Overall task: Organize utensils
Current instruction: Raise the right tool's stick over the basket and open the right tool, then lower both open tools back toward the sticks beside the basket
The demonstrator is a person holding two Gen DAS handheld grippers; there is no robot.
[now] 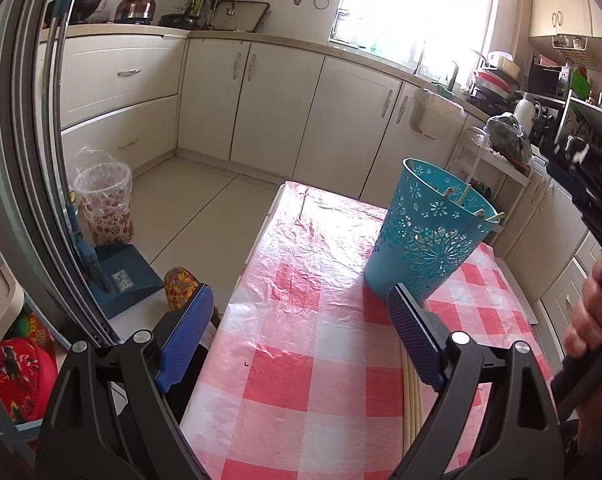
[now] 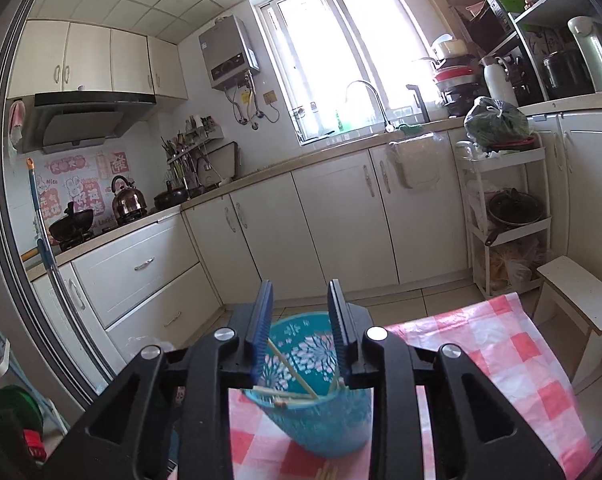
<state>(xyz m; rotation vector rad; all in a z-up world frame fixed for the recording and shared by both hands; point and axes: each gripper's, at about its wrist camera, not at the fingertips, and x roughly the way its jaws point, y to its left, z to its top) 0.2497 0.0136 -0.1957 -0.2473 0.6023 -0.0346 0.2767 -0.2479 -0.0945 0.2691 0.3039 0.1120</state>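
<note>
Teal plastic is what stands out here: a perforated teal basket (image 1: 429, 236) with flower cut-outs is stood upright on the desk (image 1: 301, 320), which is covered with a pink-and-white checked plastic cloth. Several pale wooden chopsticks (image 2: 291, 368) can be seen leaning inside the basket, their tips poking just past the rim in the left wrist view. More chopsticks (image 1: 411, 392) are laid flat in a small bundle on the cloth, right beside and partly under the right-hand finger of the left claw (image 1: 301, 344). That left claw is spread wide, with nothing gripped between its blue pads, and it's held low over the near part of the desk, the basket sitting just beyond it. The right claw (image 2: 301, 332) is held above the mouth of the basket, its jaws parted a modest way and nothing caught between them; the chopsticks are seen through the gap, down inside the basket, not touching the pads as far as can be told. In the left wrist view the right claw is only caught at the right edge, gripped by a hand (image 1: 589, 312). Cream cabinets (image 2: 341, 224) are lined up behind the desk, and a patterned bin (image 1: 105, 204) with a clear liner is parked on the floor to the left.
</note>
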